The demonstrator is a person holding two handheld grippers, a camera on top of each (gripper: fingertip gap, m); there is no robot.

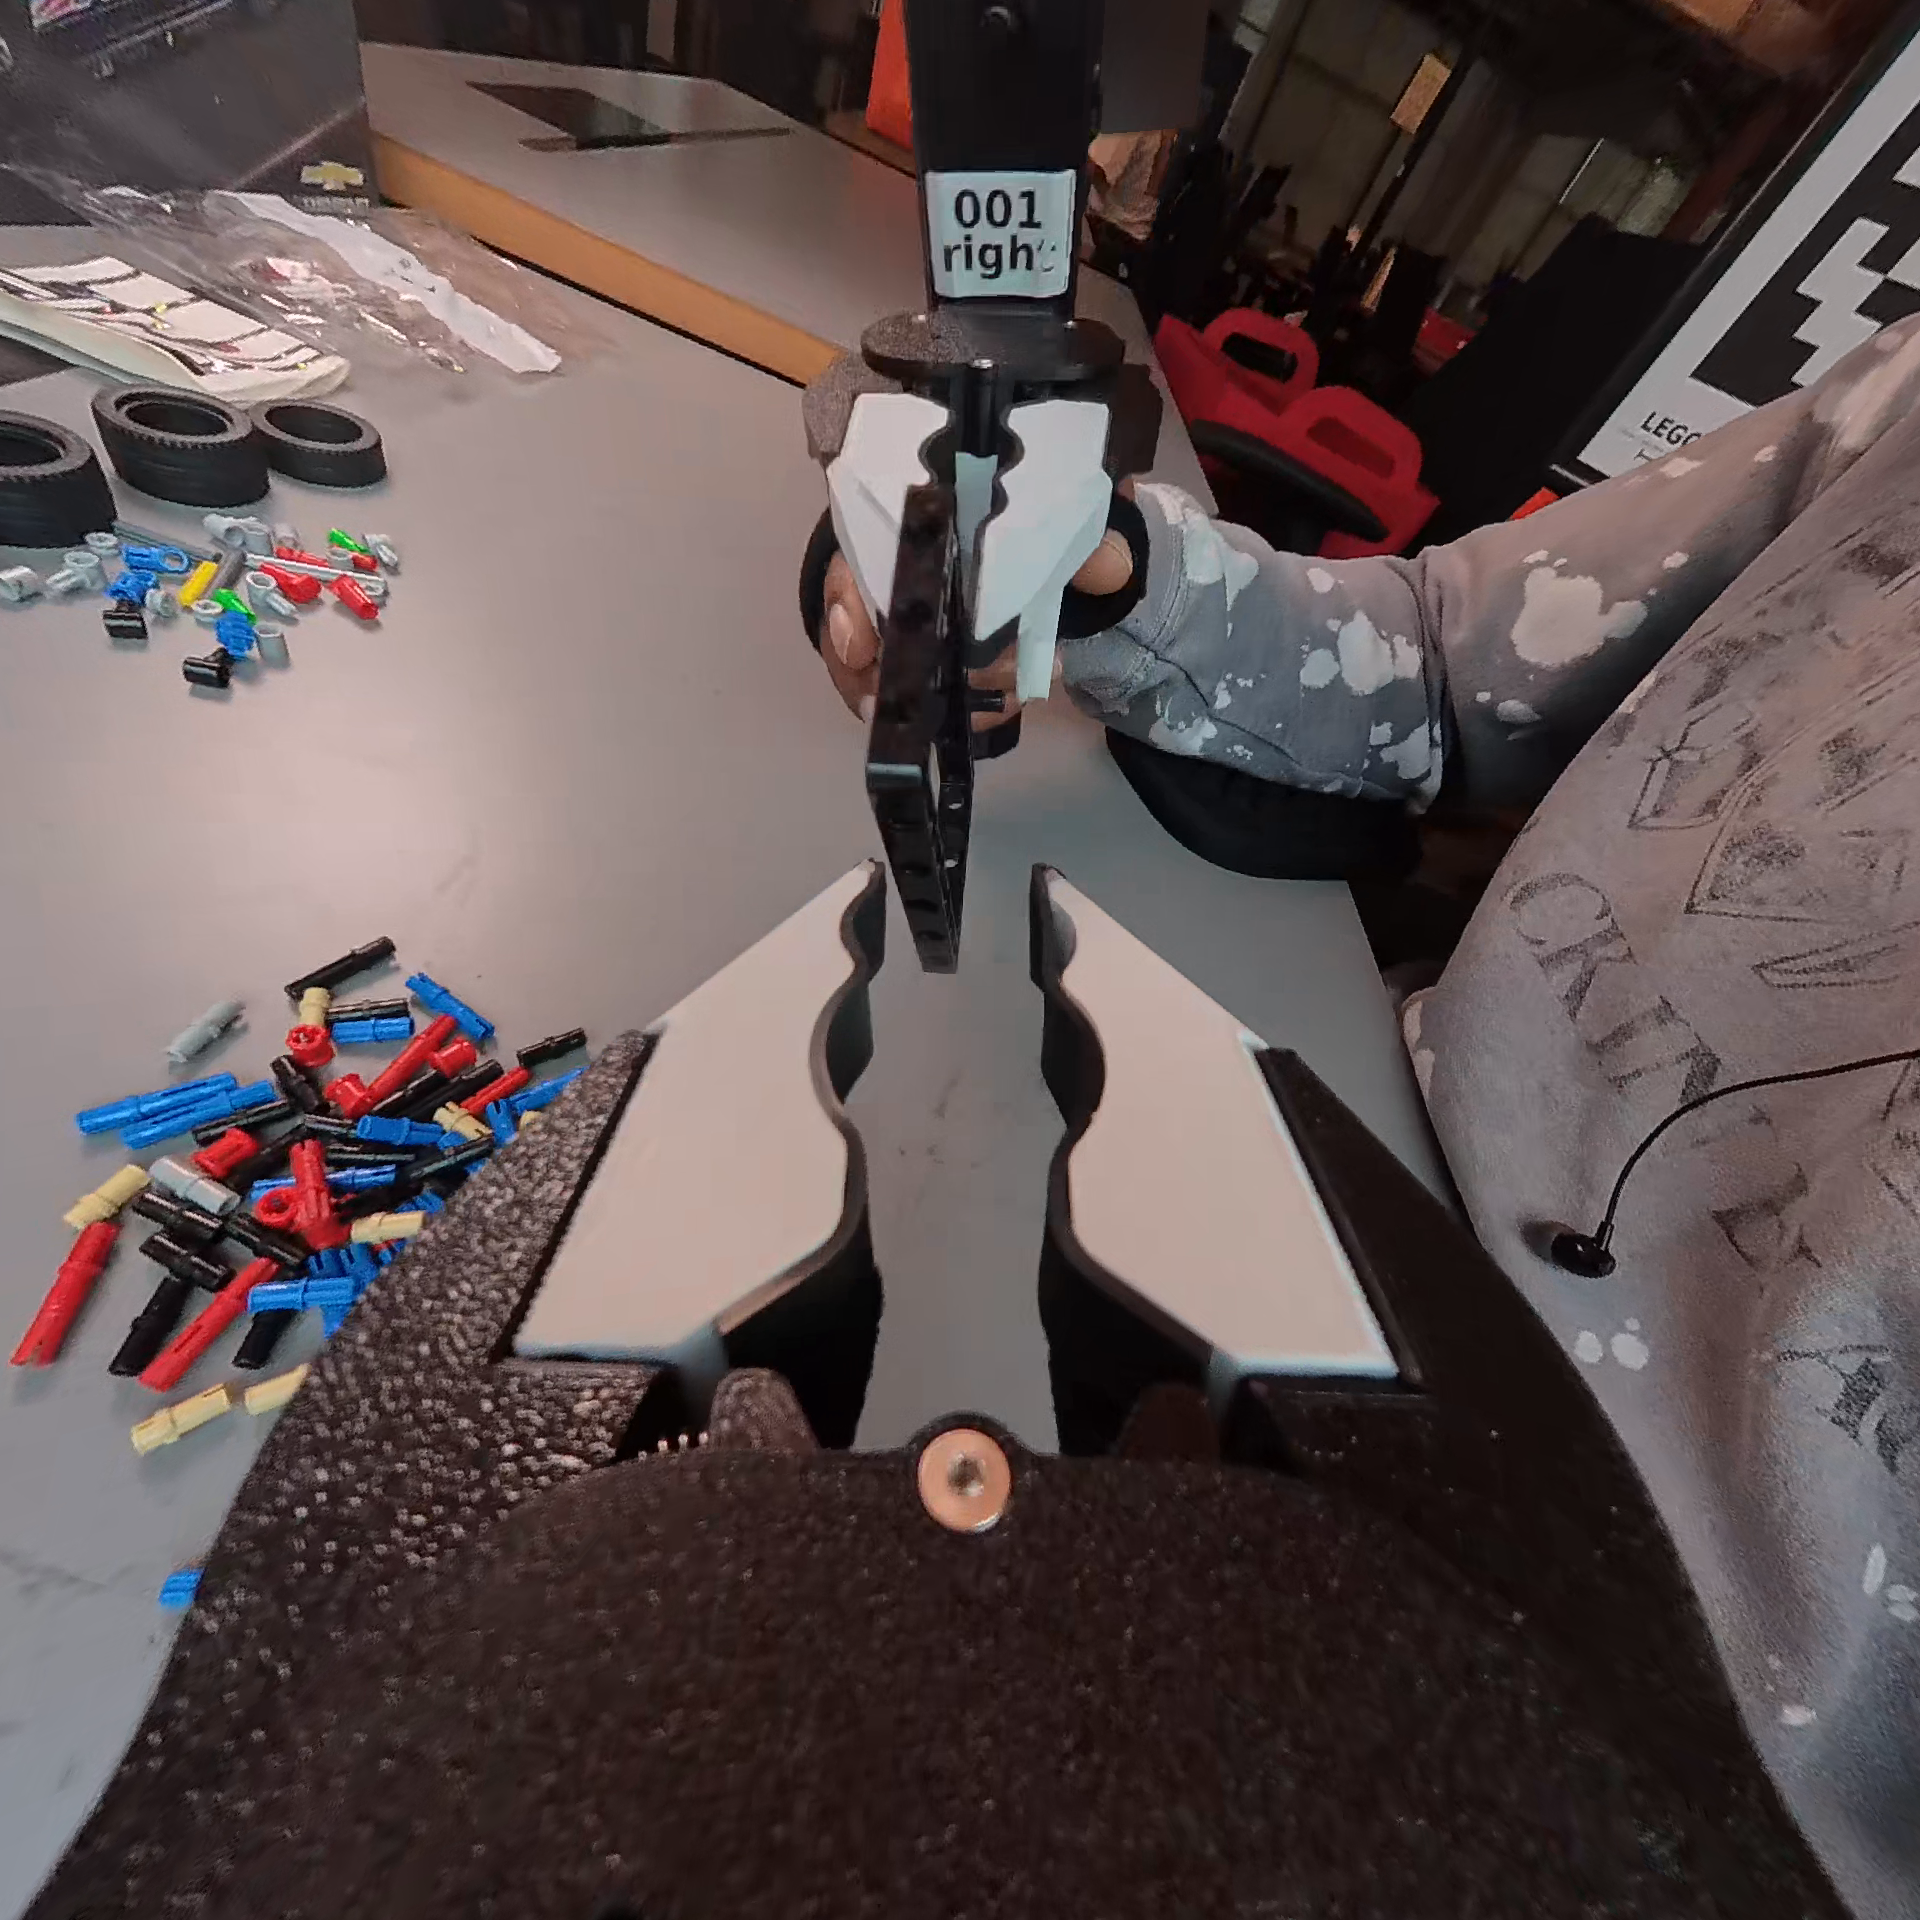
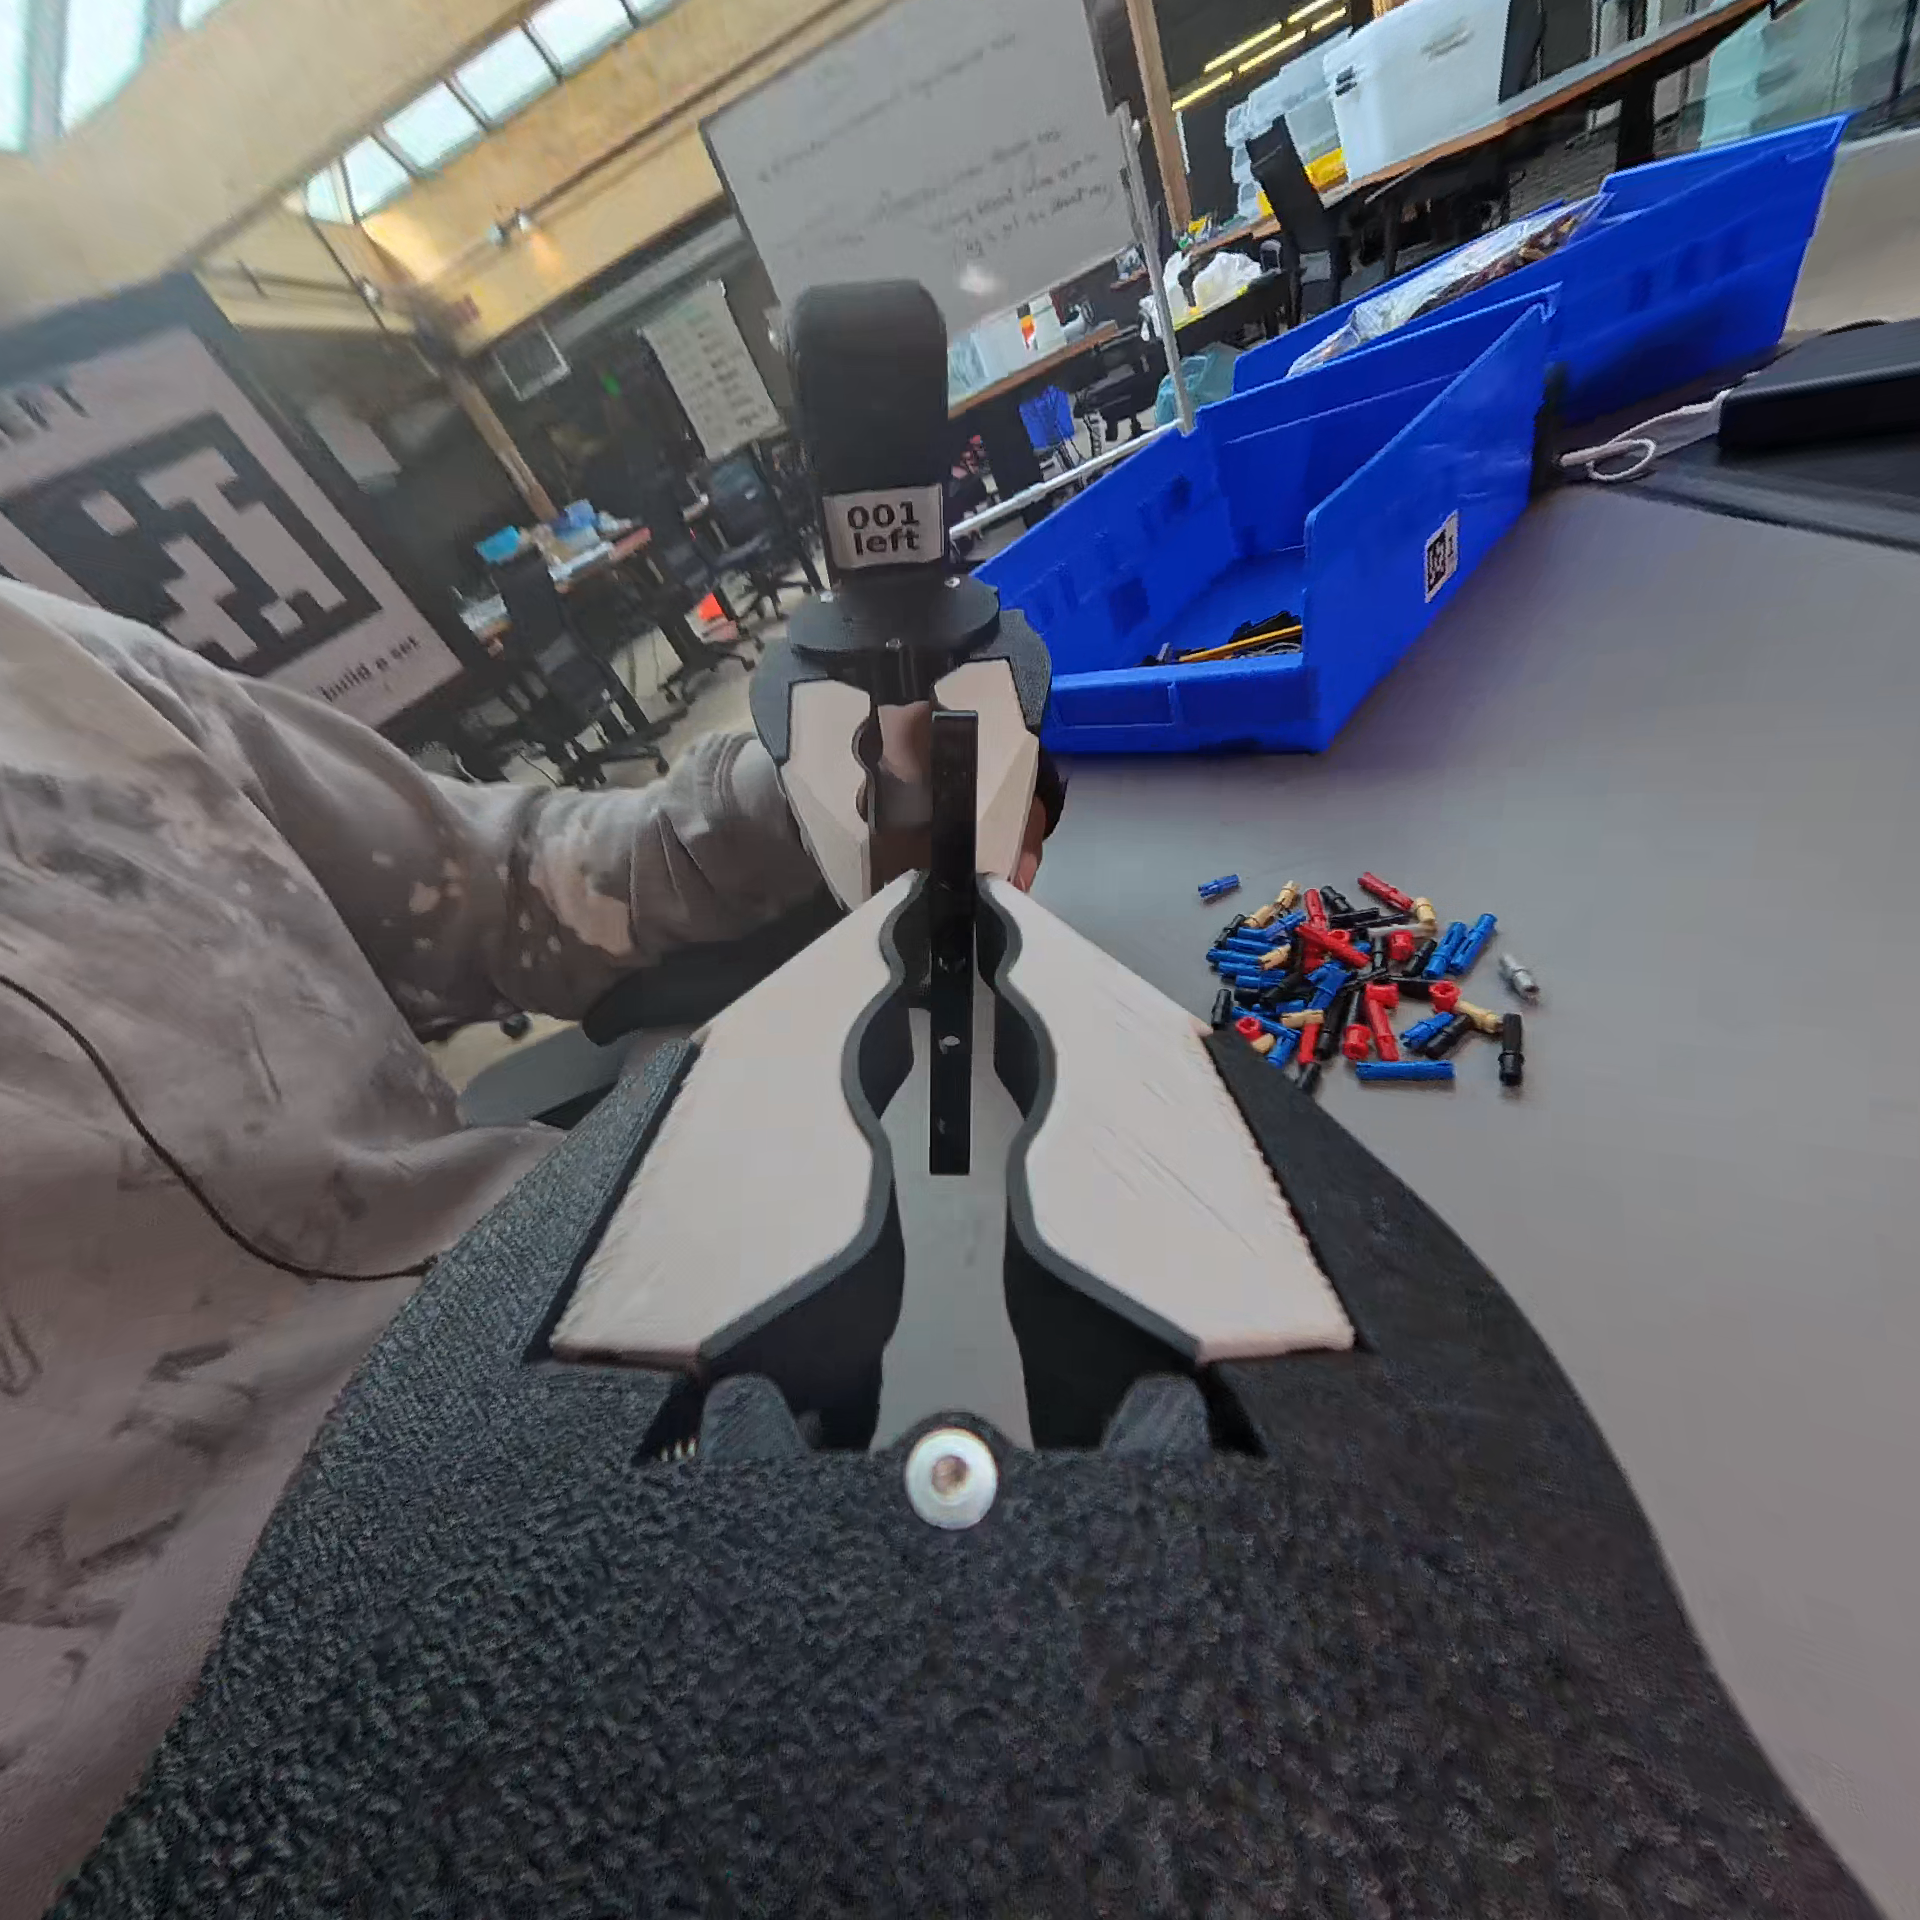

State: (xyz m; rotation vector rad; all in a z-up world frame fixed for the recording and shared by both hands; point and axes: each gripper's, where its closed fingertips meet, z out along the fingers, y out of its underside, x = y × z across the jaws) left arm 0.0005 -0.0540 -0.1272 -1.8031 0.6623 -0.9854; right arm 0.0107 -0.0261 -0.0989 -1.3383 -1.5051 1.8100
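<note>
Right gripper [image 2: 951, 894] clamps a black perforated frame [image 2: 953, 935] edge-on, offering its free end at 12 o'clock to the left gripper [image 1: 956, 883], whose fingers stand apart around it, apparently untouched. Loose pins [image 1: 281, 1164] lie at 9 o'clock; tyres [image 1: 182, 442] beyond.

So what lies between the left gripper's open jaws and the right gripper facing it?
Only the black beam, clamped in the right gripper, its free end reaching between the left gripper tips; left wrist view.

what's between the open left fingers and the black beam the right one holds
Nothing visible: the black beam hangs from the right gripper, its lower end in the gap at the left gripper fingertips, over bare table.
</note>
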